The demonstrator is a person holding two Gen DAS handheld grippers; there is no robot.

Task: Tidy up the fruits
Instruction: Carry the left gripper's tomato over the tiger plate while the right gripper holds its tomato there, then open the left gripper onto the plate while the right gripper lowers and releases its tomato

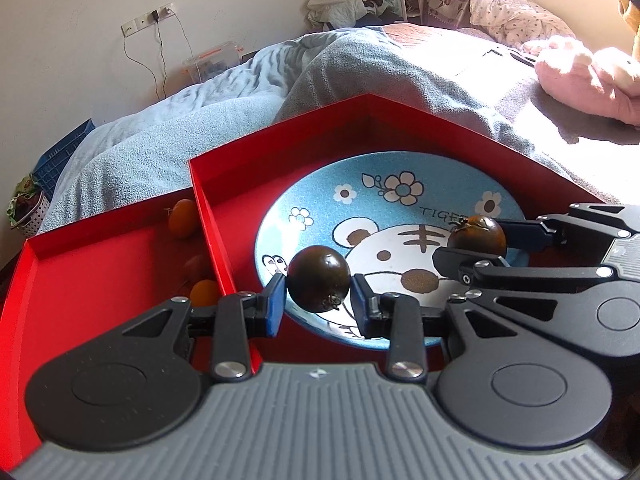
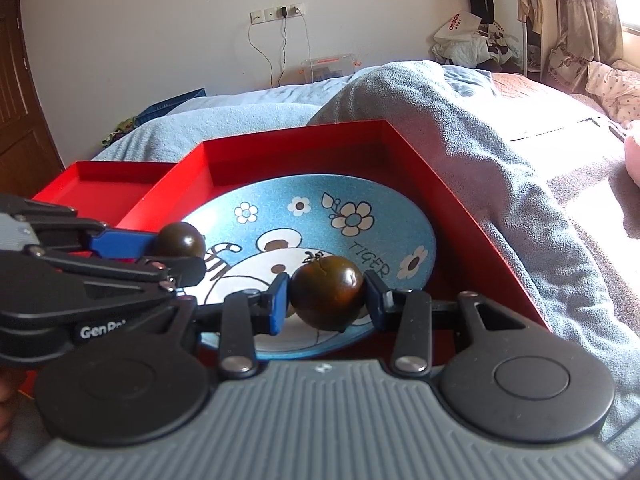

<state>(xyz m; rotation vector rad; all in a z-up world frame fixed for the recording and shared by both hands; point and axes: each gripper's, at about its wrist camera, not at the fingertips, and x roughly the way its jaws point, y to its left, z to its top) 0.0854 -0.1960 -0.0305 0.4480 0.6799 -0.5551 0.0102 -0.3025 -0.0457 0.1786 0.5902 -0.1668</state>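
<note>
A bedroom: red trays sit on a bed point(image 1: 208, 120) under grey blankets. Over the plate point(image 1: 320, 184), the left tongs point(image 1: 319, 298) are clamped on a dark tomato point(image 1: 318, 282), the right tongs point(image 2: 326, 298) on a second tomato point(image 2: 327, 298). Only the left view shows oranges point(image 1: 183, 218) in the tray point(image 1: 100, 264) left of the plate.

"TIGER" on blue plate point(image 2: 416, 216); "GenRo…", cut off, on left hand-held gripper point(image 2: 182, 258); "OSSO" on white bag point(image 2: 456, 24).

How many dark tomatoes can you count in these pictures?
2. One dark tomato sits in the left tool, the other in the right tool, both over the blue plate.
</note>
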